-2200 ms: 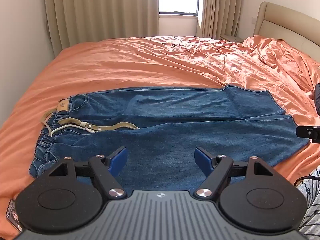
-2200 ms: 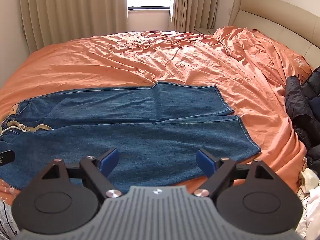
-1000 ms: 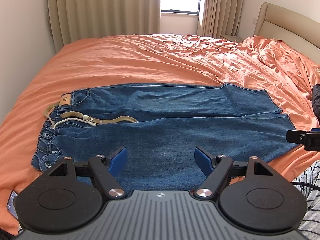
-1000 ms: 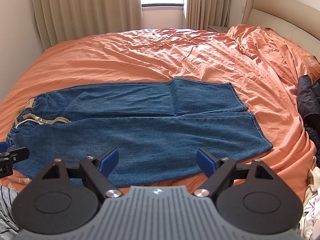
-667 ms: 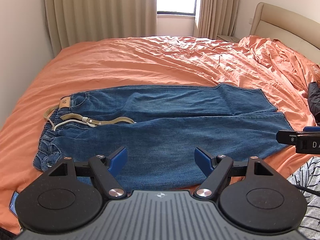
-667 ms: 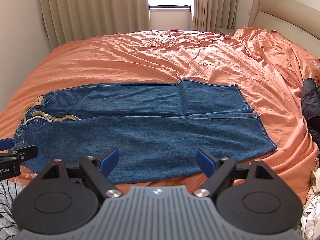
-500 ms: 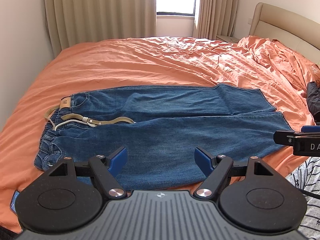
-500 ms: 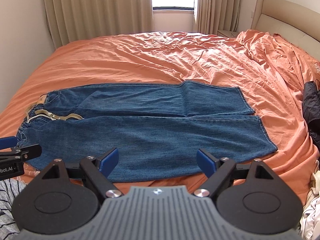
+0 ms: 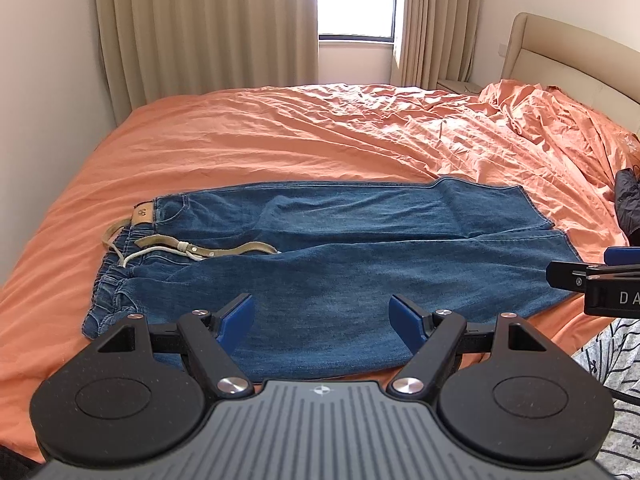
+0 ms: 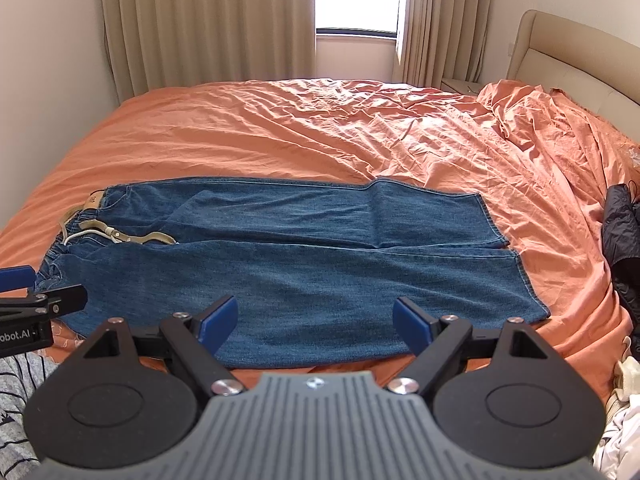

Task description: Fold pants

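Blue denim pants point(image 9: 340, 256) point(image 10: 304, 264) lie flat across the orange bed, waistband to the left, leg hems to the right, one leg beside the other. A khaki belt point(image 9: 208, 249) with a white cord rests loose at the waist. My left gripper point(image 9: 322, 316) hovers open over the near edge of the pants, nothing between its blue pads. My right gripper point(image 10: 316, 318) is open too, above the near leg. Each gripper's tip shows at the side edge of the other's view.
The orange bedsheet point(image 9: 320, 140) is wrinkled toward the beige headboard point(image 10: 576, 52) at right. A dark garment point(image 10: 622, 240) lies on the right edge of the bed. Beige curtains point(image 9: 208, 32) and a window stand behind. Pale cloth point(image 10: 620, 440) sits at lower right.
Both grippers have drawn back and up from the pants, so more of the bed and the whole garment now show. Jaws stayed open; the pants did not move.
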### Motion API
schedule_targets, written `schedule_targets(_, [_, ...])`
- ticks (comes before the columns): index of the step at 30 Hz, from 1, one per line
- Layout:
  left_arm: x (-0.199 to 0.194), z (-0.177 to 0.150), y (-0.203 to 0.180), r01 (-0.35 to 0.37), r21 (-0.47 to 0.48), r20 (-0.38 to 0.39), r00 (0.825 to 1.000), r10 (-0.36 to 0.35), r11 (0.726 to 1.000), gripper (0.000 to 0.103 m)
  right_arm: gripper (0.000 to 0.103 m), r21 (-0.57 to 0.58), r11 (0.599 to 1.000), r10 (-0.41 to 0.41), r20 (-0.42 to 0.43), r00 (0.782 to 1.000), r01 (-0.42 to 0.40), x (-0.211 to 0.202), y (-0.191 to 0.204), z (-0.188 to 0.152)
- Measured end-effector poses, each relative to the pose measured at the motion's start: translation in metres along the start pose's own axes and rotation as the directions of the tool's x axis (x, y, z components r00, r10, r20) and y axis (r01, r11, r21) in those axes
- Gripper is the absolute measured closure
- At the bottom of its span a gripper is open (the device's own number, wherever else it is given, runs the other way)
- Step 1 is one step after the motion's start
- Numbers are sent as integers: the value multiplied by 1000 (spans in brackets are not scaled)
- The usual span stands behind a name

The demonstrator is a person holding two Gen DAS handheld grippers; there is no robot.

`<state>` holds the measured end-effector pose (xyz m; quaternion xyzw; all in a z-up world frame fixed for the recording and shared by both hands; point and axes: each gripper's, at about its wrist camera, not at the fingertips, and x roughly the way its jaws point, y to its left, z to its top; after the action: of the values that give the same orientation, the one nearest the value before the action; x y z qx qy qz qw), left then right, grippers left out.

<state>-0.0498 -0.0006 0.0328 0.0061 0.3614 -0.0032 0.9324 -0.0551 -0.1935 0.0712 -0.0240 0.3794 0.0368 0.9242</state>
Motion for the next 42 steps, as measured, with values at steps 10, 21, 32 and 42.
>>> schedule_targets(10, [-13, 3, -3, -5, 5, 40, 999, 5, 1000, 14, 22, -17, 1000, -11, 33, 999, 12, -11, 4, -3])
schedule_targets(21, [-18, 2, -5, -9, 12, 52, 999, 9, 1000, 14, 22, -13, 1000, -12, 45, 999, 13, -19, 4, -4])
schedule_targets(32, [-20, 2, -4, -16, 6, 56, 998, 16, 1000, 14, 22, -16, 1000, -12, 44, 999, 13, -20, 4, -4])
schedule_targets(42, [-7, 11, 25, -3, 11, 106, 994, 2, 1000, 17, 22, 24, 993, 112, 99, 989, -114, 14, -28, 4])
